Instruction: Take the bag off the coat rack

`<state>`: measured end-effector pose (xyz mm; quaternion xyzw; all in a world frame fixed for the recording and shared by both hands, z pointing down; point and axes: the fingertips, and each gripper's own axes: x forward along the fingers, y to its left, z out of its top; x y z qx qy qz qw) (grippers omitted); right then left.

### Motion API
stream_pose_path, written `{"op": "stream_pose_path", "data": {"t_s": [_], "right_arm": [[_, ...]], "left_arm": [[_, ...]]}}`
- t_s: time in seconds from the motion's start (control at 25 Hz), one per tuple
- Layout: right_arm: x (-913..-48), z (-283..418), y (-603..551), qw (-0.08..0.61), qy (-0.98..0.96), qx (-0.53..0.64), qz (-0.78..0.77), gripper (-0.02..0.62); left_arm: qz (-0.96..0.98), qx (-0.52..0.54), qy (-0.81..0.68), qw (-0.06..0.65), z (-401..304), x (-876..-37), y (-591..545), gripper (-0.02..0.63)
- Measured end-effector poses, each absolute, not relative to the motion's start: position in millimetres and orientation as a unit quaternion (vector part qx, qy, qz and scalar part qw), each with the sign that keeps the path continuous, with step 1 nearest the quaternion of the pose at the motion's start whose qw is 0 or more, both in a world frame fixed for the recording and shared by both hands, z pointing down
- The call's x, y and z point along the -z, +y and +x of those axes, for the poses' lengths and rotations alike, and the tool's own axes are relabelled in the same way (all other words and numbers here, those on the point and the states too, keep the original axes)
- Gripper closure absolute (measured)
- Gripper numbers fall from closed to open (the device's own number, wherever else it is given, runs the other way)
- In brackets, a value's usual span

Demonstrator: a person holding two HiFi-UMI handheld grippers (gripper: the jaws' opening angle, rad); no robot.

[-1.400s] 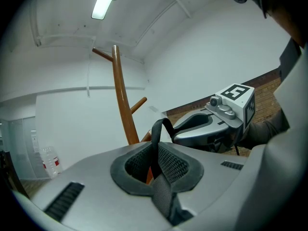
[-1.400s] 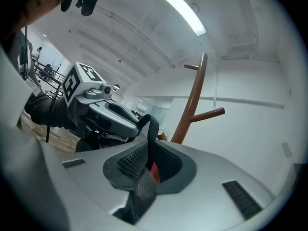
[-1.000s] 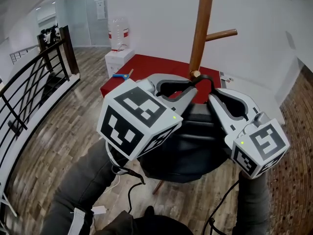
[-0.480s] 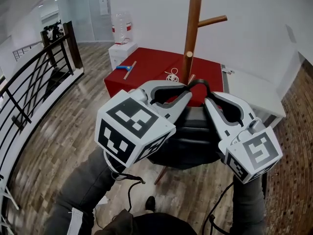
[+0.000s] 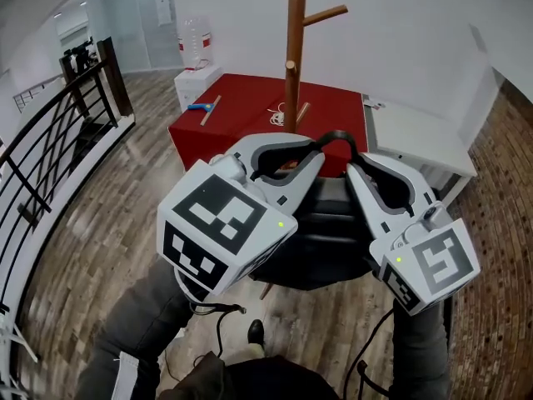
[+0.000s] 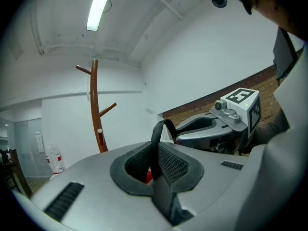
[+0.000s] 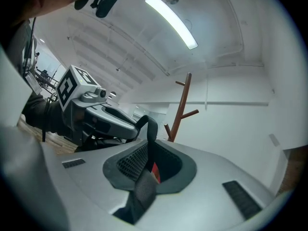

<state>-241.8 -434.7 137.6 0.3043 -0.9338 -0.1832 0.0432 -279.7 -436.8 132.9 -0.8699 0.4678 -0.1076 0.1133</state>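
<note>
Left gripper (image 6: 156, 163): jaws closed on the black strap (image 6: 155, 143), webbing pinched flat between the mesh pads. Right gripper (image 7: 146, 171): same, jaws clamped on the strap (image 7: 150, 138). In the head view the left gripper (image 5: 313, 147) and right gripper (image 5: 353, 153) sit side by side, tips near each other, and the strap (image 5: 335, 135) arches between them.

Bag (image 5: 326, 242): black, hangs below both grippers over the wood floor (image 5: 100, 223). It is clear of the coat rack (image 5: 291, 48); the strap touches no peg.

Surroundings:
- Coat rack stands just beyond the grippers, post upright, by the red table (image 5: 241, 111).
- On the red table: a blue-handled tool (image 5: 202, 107) to the left and a coil of white cord (image 5: 276, 120) near the post.
- White table (image 5: 412, 136) to the right of the red one.
- Water bottle (image 5: 193, 44) on a white stand, far left by the wall.
- Black railing (image 5: 50, 148) along the left edge.
- Nothing stands between the bag and the person.

Counts: two grippers, one bag, one strap seen, one coat rack with three pegs in the left gripper view, two tables.
</note>
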Motion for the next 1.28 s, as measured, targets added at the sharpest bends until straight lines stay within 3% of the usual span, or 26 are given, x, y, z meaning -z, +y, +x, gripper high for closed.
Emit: {"op": "stream_pose_path", "data": {"t_s": [0.56,1.28], "right_arm": [[-146.7,-168.2,-377.9,0.062,-0.897,0.18,0.4,0.551],[-166.2,-2.6,-330.1,0.106,-0.769,0.151,0.612,0.551]], "left_arm": [[-0.911,0.088,0.385,0.118,-205.5,-143.0,-386.8,0.56],[-0.977,0.047,0.167,0.121,-33.7,-163.9,-356.3,0.56]]}}
